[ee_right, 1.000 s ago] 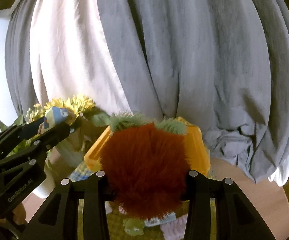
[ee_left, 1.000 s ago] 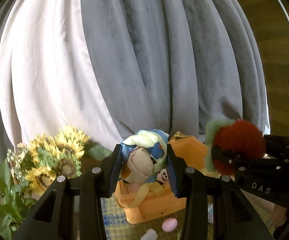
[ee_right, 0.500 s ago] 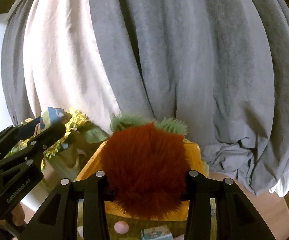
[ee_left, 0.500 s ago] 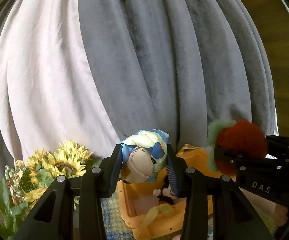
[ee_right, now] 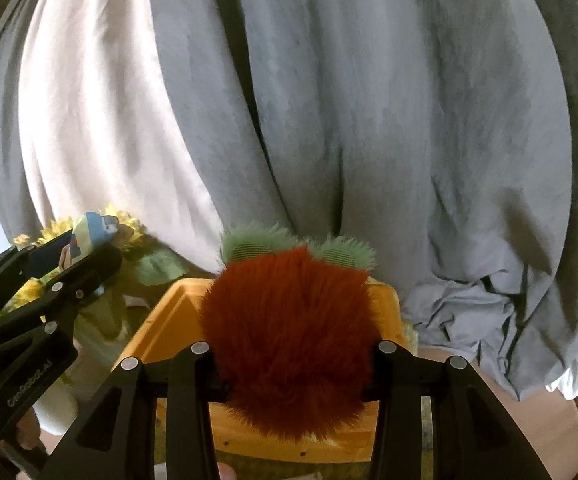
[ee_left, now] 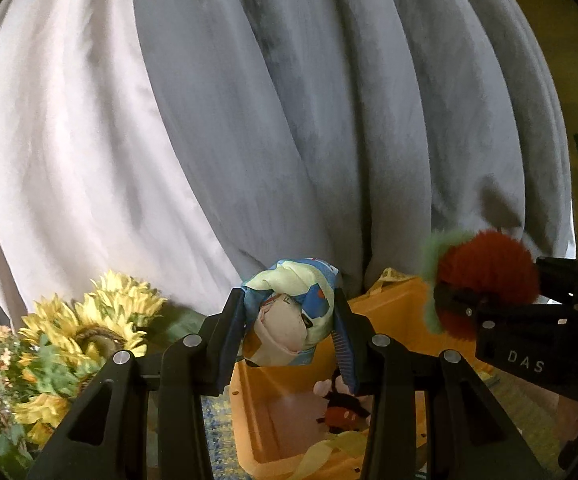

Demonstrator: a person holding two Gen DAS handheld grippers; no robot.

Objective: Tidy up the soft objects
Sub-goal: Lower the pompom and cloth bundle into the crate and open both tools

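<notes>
My left gripper [ee_left: 289, 332] is shut on a small printed cloth toy [ee_left: 289, 316] in blue, yellow and cream, held over the near left part of an orange bin [ee_left: 393, 304]. Inside the bin lie a red-and-black plush [ee_left: 343, 410] and a yellow strip. My right gripper [ee_right: 293, 344] is shut on a fluffy red plush with green tufts [ee_right: 289, 332], which hides most of the orange bin [ee_right: 169, 320] below it. In the left wrist view the red plush [ee_left: 485, 276] shows at the right in the right gripper [ee_left: 449, 304]. The left gripper [ee_right: 89, 248] shows at the left of the right wrist view.
Grey and white curtains [ee_left: 289, 120] hang close behind the bin. Sunflowers and greenery [ee_left: 81, 328] stand left of it. A crumpled grey curtain end [ee_right: 469, 312] rests on the wooden floor to the right. A woven mat lies under the bin.
Both grippers have moved forward toward the curtain with their toys. The bin now sits lower and nearer in both views, and its inside has come into the left wrist view.
</notes>
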